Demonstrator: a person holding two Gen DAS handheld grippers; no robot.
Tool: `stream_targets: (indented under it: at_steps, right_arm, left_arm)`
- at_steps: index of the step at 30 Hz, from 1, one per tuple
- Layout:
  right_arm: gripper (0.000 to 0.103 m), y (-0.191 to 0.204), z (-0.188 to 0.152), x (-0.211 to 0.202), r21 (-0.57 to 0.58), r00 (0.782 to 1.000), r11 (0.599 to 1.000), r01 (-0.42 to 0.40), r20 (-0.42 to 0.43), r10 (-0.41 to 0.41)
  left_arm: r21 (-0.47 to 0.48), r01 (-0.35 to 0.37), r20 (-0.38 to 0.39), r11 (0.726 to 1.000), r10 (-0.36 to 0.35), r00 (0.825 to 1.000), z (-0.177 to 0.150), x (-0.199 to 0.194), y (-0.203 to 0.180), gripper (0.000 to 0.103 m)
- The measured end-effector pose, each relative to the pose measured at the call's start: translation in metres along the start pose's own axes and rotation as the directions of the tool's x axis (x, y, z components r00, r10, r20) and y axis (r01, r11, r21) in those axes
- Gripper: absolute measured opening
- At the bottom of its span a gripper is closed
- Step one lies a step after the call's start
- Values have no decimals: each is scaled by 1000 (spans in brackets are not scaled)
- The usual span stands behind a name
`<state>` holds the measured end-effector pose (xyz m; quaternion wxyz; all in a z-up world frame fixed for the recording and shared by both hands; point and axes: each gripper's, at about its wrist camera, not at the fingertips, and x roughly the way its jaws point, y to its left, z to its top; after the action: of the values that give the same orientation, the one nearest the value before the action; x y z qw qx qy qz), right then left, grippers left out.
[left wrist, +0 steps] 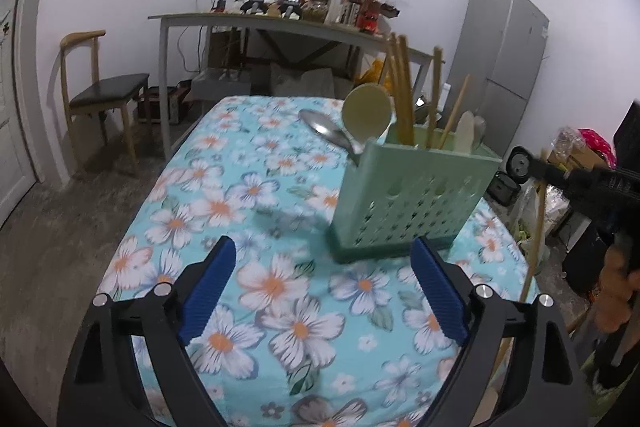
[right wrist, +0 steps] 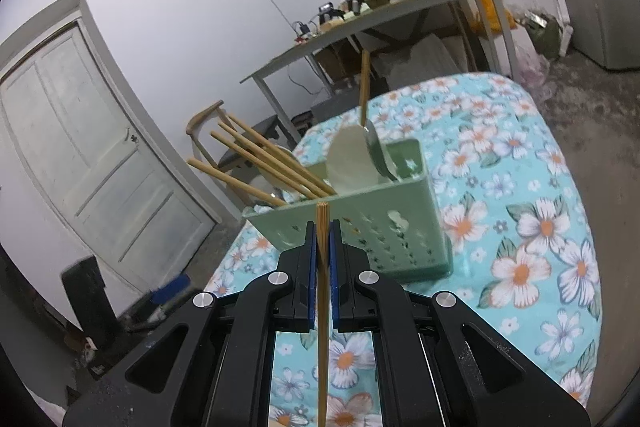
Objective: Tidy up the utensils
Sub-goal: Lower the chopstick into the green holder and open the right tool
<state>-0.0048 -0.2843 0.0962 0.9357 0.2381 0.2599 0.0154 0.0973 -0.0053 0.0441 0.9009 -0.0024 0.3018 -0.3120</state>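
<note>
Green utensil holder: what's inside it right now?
The green utensil holder holds wooden chopsticks, a metal spoon and pale plastic spoons. Its walls hide their lower ends.

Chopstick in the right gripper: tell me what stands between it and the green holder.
Nothing visible. The right gripper is shut on the chopstick, directly before the green holder. The chopsticks and spoons already inside crowd the opening, leaving gaps.

The holder (left wrist: pixel 404 199) is standing on the table (left wrist: pixel 240 227), toward its right side in the left wrist view. Chopsticks (left wrist: pixel 402 87) and spoons (left wrist: pixel 366 115) are standing in it. A desk (left wrist: pixel 256 23) is standing behind the table, a chair (left wrist: pixel 100 95) at its left.
</note>
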Motion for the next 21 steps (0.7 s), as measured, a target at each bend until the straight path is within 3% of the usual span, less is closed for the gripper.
stream_targets:
  at_steps: [11,21]
  right_arm:
    - [4,36,54,-14,-132,993,991,-17,114,32]
    - [4,68,132,-15,-275,960,961,-39,256,112]
  left_arm:
    - [2,-4,-22,1000,4,1000,-12,4,5,93]
    - [1,-3,-11,1000,3,1000,-14,6,6,95]
